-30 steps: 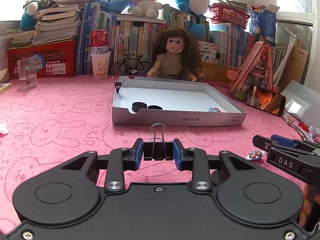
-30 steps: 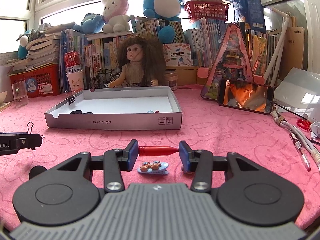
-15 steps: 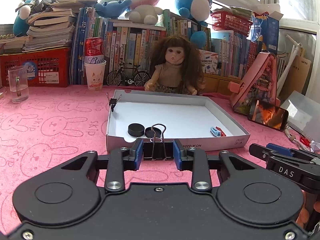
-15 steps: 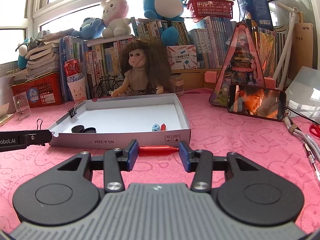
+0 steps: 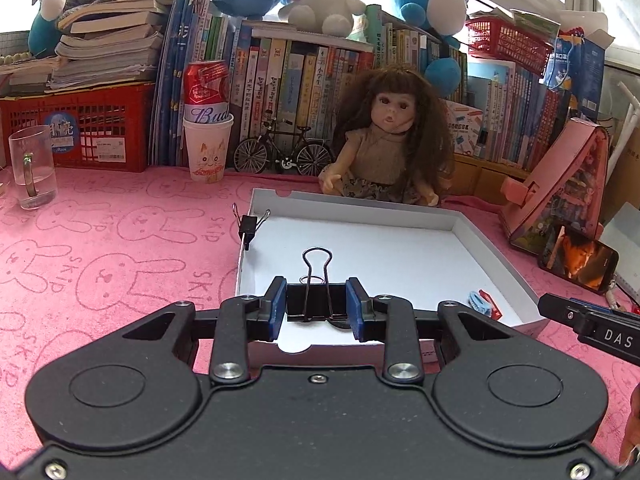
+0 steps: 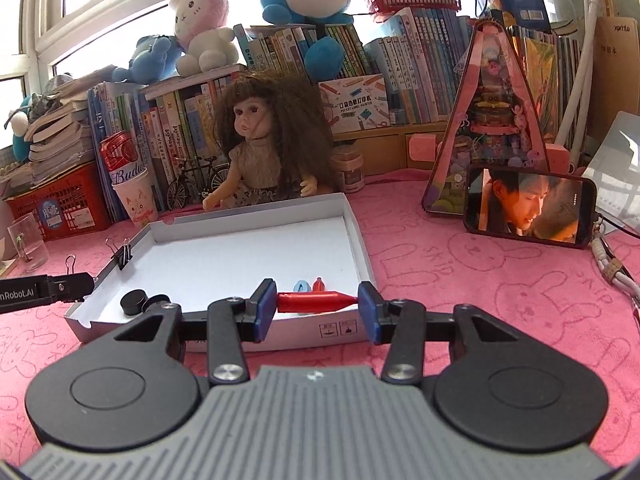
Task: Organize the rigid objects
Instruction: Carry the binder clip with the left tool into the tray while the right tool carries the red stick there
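Note:
My left gripper (image 5: 316, 306) is shut on a black binder clip (image 5: 316, 300) and holds it over the near left edge of the shallow white box (image 5: 496, 248). My right gripper (image 6: 317, 306) is shut on a red pointed clip (image 6: 316, 302), held crosswise just above the box's (image 6: 356, 232) near right wall. Inside the box lie two black round caps (image 6: 134, 302) and small blue and red clips (image 6: 308, 286), which also show in the left wrist view (image 5: 482, 302). Another binder clip (image 5: 250, 224) is clamped on the box's left wall.
A doll (image 5: 394, 144) sits behind the box, with a toy bicycle (image 5: 282, 152), a paper cup (image 5: 207, 146) with a can, and rows of books. A glass mug (image 5: 32, 166) stands far left. A phone (image 6: 530, 212) leans against a pink triangular case at right.
Both grippers rose and moved forward with their loads, from over the pink cloth to over the box's near edge. A small trinket on the cloth dropped out of the right view.

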A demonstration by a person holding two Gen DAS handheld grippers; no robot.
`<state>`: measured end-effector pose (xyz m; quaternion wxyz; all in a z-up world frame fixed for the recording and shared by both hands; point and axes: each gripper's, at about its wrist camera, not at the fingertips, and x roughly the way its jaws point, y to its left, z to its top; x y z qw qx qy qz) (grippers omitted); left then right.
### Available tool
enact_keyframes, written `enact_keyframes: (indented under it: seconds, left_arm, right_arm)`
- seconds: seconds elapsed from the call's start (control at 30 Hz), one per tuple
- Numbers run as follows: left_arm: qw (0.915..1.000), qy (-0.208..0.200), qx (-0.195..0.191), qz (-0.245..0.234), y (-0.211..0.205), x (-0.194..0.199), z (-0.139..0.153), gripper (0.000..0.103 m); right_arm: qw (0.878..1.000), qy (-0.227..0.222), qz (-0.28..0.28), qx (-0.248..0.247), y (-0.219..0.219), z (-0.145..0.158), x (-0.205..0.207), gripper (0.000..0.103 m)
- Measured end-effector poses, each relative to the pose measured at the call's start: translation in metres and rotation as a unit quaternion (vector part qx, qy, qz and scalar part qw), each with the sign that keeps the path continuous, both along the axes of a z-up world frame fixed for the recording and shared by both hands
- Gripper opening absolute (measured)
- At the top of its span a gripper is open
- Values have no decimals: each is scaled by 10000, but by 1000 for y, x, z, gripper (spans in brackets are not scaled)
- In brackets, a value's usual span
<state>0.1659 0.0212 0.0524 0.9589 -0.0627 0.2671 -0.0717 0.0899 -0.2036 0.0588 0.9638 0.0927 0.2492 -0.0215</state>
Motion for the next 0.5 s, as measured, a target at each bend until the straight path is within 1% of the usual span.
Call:
enact_keyframes:
  seconds: [0.1,0.27,0.4,0.5]
  left_arm:
    - [9998,164,22,52,2,15,-3,30]
    - [9994,325,32,117,5,30,-11,30]
    - [9985,520,-27,160,5,48,-15,30]
    - [9983,577,-19,83,-1,62,-12,30]
  right_arm:
    - [9997,236,32,18,-5,0,17,50]
    - [9973,556,116,473,-17,-3,40,49]
    - [9957,729,233,526,-17,-2,60,50]
    - [9944,874,292,522,-16,-2,77,50]
